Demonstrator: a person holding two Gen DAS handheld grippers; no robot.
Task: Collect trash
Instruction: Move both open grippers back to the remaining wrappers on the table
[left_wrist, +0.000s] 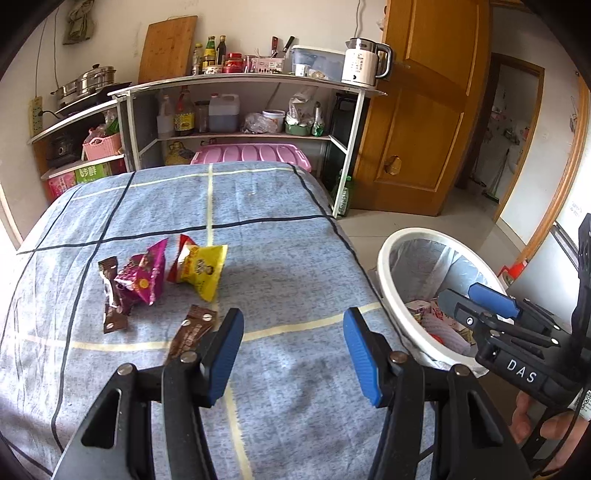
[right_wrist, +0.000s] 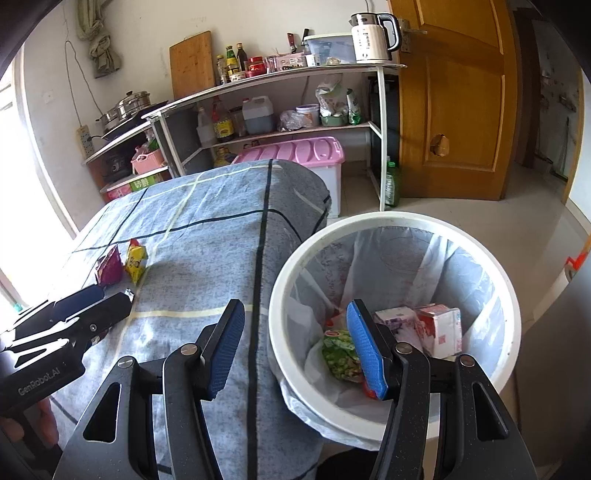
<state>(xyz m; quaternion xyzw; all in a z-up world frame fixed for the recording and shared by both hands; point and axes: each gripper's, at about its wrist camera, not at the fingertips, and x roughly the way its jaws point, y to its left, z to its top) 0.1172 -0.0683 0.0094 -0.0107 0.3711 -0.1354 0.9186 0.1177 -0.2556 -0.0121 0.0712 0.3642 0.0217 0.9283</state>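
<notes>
Both tongs empty and agape, left tongs (left_wrist: 293, 356) nearing brown wrapper (left_wrist: 192, 332) on desk (left_wrist: 277, 258), right tongs (right_wrist: 295, 349) by bin (right_wrist: 391, 221); next: close on wrapper.

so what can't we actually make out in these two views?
- Brown wrapper, left wrist view: near end hidden behind the left gripper finger.
- Bin contents, right wrist view: green packet partly covered by the right gripper finger; bottom not visible.
- Wrapper print: too small in both.
- Table near edge: cut off by the frame.
</notes>
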